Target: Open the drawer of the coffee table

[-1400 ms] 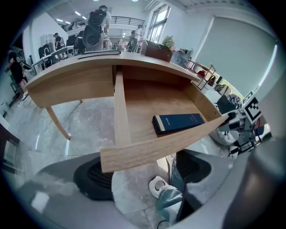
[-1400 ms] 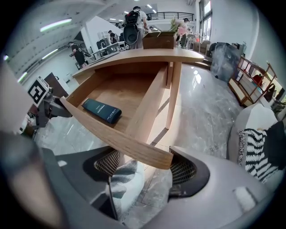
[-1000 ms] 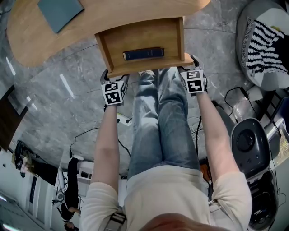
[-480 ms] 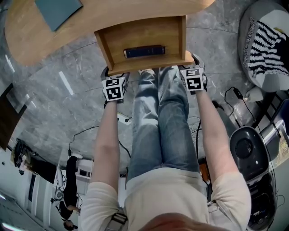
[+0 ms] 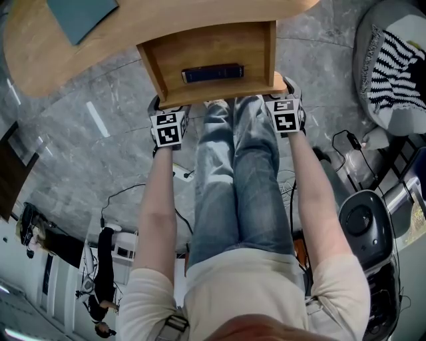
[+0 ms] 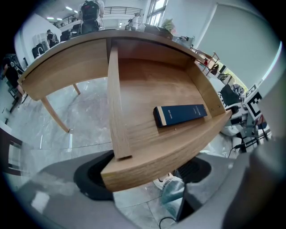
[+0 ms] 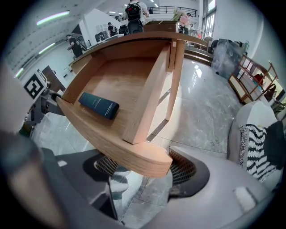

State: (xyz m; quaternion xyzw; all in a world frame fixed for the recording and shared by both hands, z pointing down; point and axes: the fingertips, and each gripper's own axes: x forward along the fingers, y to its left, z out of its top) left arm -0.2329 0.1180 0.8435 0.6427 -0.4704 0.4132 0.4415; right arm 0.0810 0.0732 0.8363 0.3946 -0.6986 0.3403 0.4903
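Note:
The wooden coffee table (image 5: 153, 20) has its drawer (image 5: 200, 50) pulled out toward me, and a dark blue book (image 5: 213, 72) lies flat inside it. The drawer's curved front (image 6: 165, 154) runs between my two grippers. My left gripper (image 5: 168, 108) sits at the front's left end, with jaws wide and the corner (image 6: 111, 172) between them, not pressed. My right gripper (image 5: 285, 90) is at the right end. Its jaws also stand wide round that corner (image 7: 152, 163), with gaps at the pads. The book (image 7: 98, 105) shows in both gripper views.
A teal pad (image 5: 80, 16) lies on the tabletop. My legs in jeans (image 5: 239, 173) reach under the drawer front. To the right stand a grey seat with a striped cushion (image 5: 393, 66), a round black device (image 5: 363, 223) and cables (image 5: 346, 143) on the marble floor.
Both grippers have sunk slightly at the ends of the drawer front. The drawer stays pulled out and the book has not shifted.

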